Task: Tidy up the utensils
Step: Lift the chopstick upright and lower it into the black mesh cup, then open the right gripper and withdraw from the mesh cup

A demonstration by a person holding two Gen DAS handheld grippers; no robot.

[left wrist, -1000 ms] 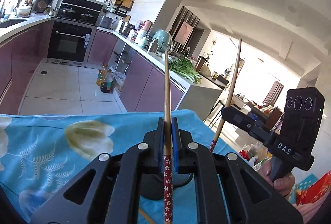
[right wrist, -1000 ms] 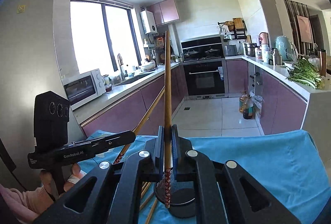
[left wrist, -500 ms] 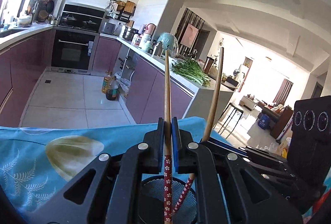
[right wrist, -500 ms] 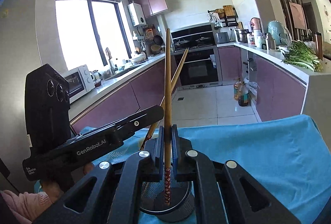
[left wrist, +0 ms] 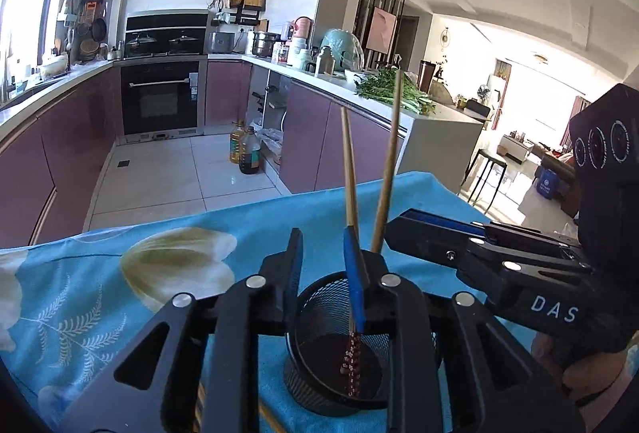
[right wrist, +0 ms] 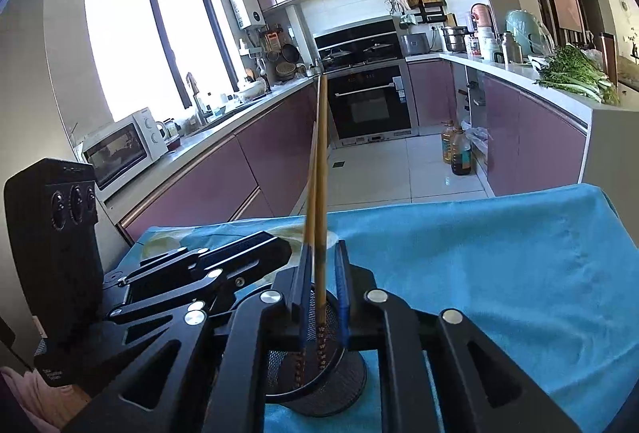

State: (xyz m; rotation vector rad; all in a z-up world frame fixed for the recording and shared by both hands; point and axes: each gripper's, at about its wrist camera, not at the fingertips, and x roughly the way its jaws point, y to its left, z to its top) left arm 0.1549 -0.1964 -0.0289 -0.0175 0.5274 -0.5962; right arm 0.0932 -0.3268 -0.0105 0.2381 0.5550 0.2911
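A black mesh cup [left wrist: 319, 317] [right wrist: 343, 381] stands on the blue cloth right under both grippers. My left gripper [left wrist: 324, 269] hangs over its rim, its jaws opening. A wooden chopstick [left wrist: 350, 169] with a red flowered end stands in the cup, leaning on the right pad only. My right gripper [right wrist: 322, 293] reaches in from the right [left wrist: 435, 237], jaws opening too. Its chopstick [right wrist: 322, 173] stands loose between the pads with its end in the cup. The other chopstick [right wrist: 310, 193] leans just beside it.
The table wears a blue flower-print cloth [left wrist: 120, 273]. More chopsticks [left wrist: 269, 419] lie on it near the cup's front. Beyond the table edge are a tiled kitchen floor, purple cabinets and oil bottles [left wrist: 245, 149]. A hand [left wrist: 591, 377] holds the right gripper.
Both grippers came down over the cup with a chopstick each. Their jaws, shut on the chopsticks before, have parted, and both chopsticks now stand in the cup.
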